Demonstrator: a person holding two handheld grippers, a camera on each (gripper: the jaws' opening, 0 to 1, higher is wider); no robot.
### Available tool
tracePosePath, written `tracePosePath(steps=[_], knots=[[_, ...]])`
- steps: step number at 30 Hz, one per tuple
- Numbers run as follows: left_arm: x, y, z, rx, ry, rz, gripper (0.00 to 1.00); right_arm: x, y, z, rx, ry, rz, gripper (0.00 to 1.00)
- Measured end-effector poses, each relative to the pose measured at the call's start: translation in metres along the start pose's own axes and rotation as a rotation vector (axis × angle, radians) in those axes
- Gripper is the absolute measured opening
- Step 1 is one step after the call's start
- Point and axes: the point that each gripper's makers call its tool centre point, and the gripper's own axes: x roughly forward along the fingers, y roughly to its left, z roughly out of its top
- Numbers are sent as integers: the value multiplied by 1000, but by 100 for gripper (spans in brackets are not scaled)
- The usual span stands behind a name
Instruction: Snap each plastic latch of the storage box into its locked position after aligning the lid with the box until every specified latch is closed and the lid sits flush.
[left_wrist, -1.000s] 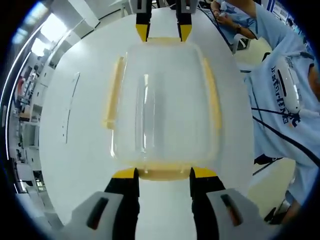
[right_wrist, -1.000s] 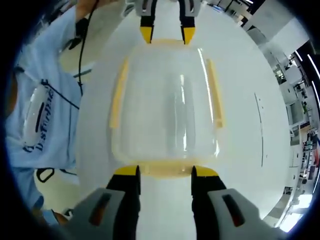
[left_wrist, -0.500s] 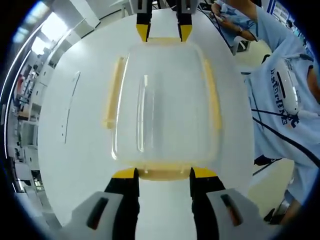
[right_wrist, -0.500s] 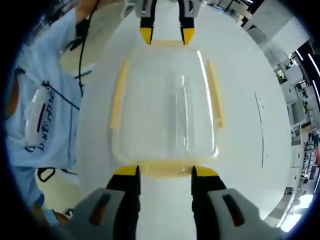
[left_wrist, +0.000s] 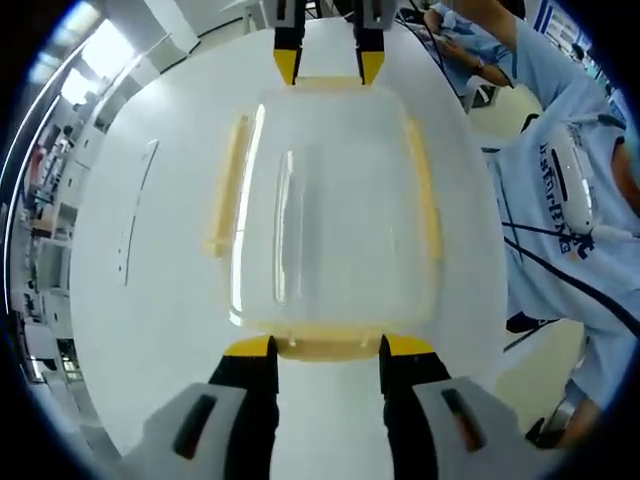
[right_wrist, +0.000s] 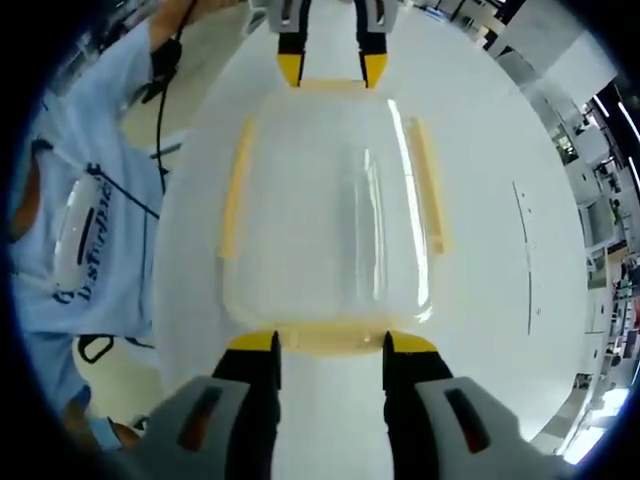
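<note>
White round table (left_wrist: 150, 300), clear storage box (left_wrist: 335, 200) with yellow latches resting on it

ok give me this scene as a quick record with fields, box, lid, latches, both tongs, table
box: clear box on white table
lid: clear lid on top of box
latches: yellow latches along both long sides and at both ends; locked or not, cannot tell
left tongs: left tongs open, tips astride the near end latch
right tongs: right tongs open, tips astride the opposite end latch
person: in light blue shirt beside the table
</note>
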Motion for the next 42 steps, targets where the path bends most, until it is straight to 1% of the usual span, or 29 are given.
tracePosePath(steps=[16,18,20,35,42], knots=[[4,0,-3,-23,-2,-37,39,5,-4,1,12,0,18,38],[6,0,-4,-15,-1,-30,39,5,-3,1,16,0,22,38],[11,0,-6,-20,11,-36,39,5,-3,2,17,-3,25,38],[12,-4,-4,-19,3,-37,39,7,-2,0,27,5,32,38],[12,-6,-4,-13,13,-35,39,8,-2,-1,32,5,38,38]])
